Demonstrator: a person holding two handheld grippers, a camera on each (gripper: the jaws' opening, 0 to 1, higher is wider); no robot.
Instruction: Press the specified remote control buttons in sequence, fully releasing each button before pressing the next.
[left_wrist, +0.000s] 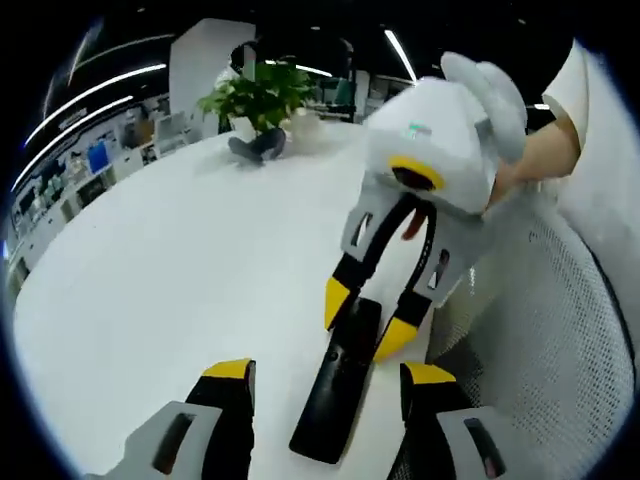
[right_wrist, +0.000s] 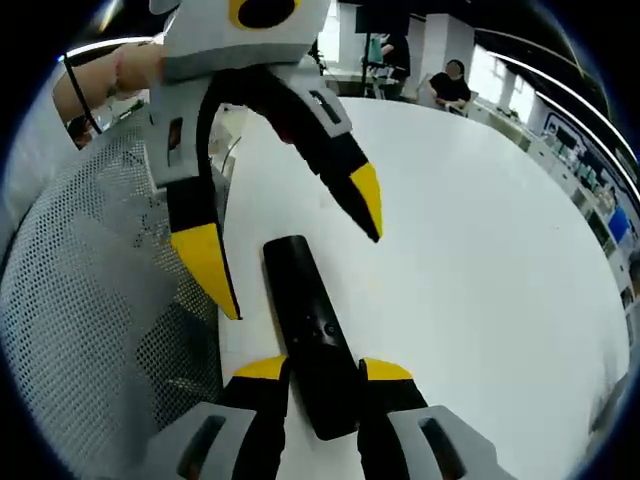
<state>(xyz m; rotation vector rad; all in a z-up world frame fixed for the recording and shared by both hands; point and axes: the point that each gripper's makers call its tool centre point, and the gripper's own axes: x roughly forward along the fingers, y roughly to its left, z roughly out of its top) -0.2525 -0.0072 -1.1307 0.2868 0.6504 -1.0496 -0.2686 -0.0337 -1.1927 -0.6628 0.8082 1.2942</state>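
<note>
A slim black remote (left_wrist: 338, 380) is lying flat on the smooth white counter (left_wrist: 180, 270), close to the counter's near edge. It is a long matte bar with rounded ends; in the right gripper view the remote (right_wrist: 308, 330) is showing a small ring of buttons partway along its top face, too small to read.

The right tongs (right_wrist: 325, 375) are closing on the remote: their two yellow-tipped black jaws are sitting one on each long side of the remote's end, pressed against its edges. In the left gripper view the same right tongs (left_wrist: 370, 320) are reaching down from a white, blocky plastic body, jaws straddling the remote's far end.

The left tongs (left_wrist: 330, 378) are standing open, their yellow-capped jaws wide to either side of the remote's near end and not touching it. In the right gripper view the left tongs (right_wrist: 295, 250) are hanging over the remote's far end, wedge-shaped yellow tips spread apart, one beside the remote's left edge, the other raised above its right.

Beside the remote, off the counter's edge, a grey mesh chair back (right_wrist: 90, 300) is showing a fine perforated weave. Beyond the remote, at the counter's far side, a leafy green plant (left_wrist: 258, 98) is standing in a pale pot.
</note>
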